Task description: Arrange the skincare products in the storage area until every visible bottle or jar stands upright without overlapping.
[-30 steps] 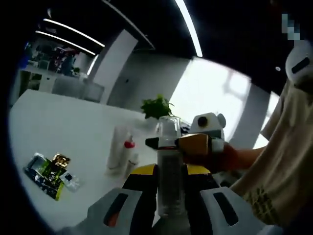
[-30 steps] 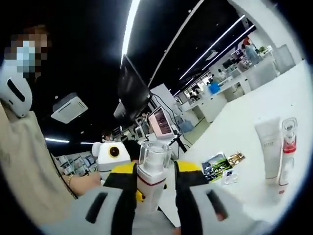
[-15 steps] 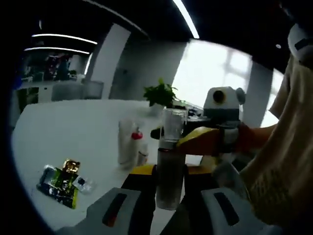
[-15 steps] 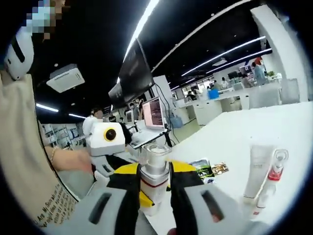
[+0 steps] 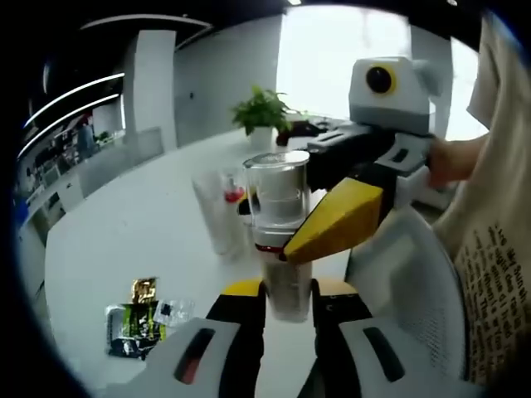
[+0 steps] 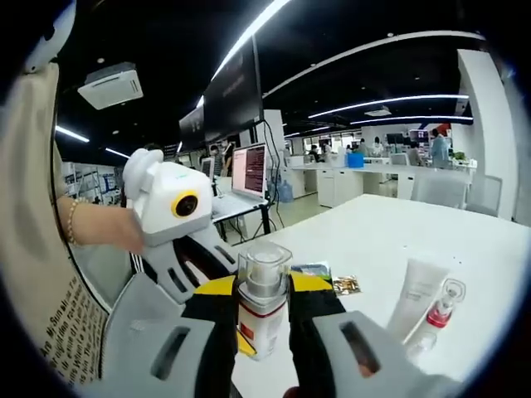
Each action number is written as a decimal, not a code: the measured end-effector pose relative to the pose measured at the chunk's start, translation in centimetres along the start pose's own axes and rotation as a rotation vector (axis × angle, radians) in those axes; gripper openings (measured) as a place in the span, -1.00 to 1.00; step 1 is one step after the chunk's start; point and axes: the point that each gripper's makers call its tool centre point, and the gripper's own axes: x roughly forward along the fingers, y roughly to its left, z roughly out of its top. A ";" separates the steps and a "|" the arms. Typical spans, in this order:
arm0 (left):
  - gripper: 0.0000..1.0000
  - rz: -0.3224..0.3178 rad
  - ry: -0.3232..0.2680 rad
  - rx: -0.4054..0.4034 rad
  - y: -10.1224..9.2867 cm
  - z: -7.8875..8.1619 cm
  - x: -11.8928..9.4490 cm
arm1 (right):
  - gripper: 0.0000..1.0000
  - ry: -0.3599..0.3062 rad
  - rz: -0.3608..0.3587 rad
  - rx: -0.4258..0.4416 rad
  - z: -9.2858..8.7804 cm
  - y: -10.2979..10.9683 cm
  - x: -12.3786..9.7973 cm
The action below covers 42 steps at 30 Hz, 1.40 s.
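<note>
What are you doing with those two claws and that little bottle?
A person is holding one bottle with both claws at once. The left claw grips its lower body and the right claw grips it too, lifted above the white table. On the table a white tube and a small bottle with a red band stand side by side, and some flat packets lie nearby. The held bottle has not been set down yet.

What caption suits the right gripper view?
Both tongs clamp one clear-capped bottle above a white table.
</note>
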 end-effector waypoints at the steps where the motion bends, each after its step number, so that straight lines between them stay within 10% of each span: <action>1: -0.65 0.000 0.004 0.002 0.1 -0.1 0.2 | -0.57 0.007 -0.008 -0.009 -0.2 0.0 0.0; 42: -0.67 -0.120 0.155 0.155 1.3 -8.0 9.7 | -0.56 0.308 -0.259 -0.033 -11.9 -4.3 0.6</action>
